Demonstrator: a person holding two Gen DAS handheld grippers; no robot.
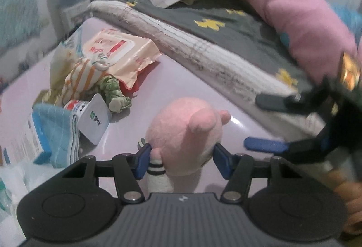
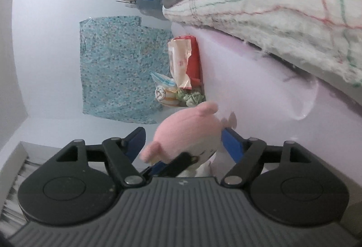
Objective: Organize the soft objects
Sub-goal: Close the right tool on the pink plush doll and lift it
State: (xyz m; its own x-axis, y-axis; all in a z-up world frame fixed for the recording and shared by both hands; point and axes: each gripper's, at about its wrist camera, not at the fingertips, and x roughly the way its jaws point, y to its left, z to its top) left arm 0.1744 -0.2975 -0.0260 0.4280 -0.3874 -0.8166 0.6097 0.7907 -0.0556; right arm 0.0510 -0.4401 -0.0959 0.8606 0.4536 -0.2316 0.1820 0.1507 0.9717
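Observation:
A pink plush toy (image 1: pixel 181 131) with a white, black-striped limb sits between the blue pads of my left gripper (image 1: pixel 183 161), which is shut on its sides above the lavender surface (image 1: pixel 181 79). In the left wrist view my right gripper (image 1: pixel 252 121) comes in from the right, with its fingers spread wide beside the toy. The right wrist view shows the same plush toy (image 2: pixel 187 129), blurred, between the fingers of my right gripper (image 2: pixel 184 140). A gap shows between the toy and the left finger (image 2: pixel 135 137), so this gripper is open. A finger of the left gripper (image 2: pixel 181 162) shows under the toy.
A pile lies at the left: a wet-wipes pack (image 1: pixel 120 54), an orange-striped pouch (image 1: pixel 79 79), a green soft toy (image 1: pixel 113 93), a white tin (image 1: pixel 95 122) and a blue towel (image 1: pixel 56 129). Folded blankets (image 1: pixel 203 43) and a pink cushion (image 1: pixel 301 20) fill the right.

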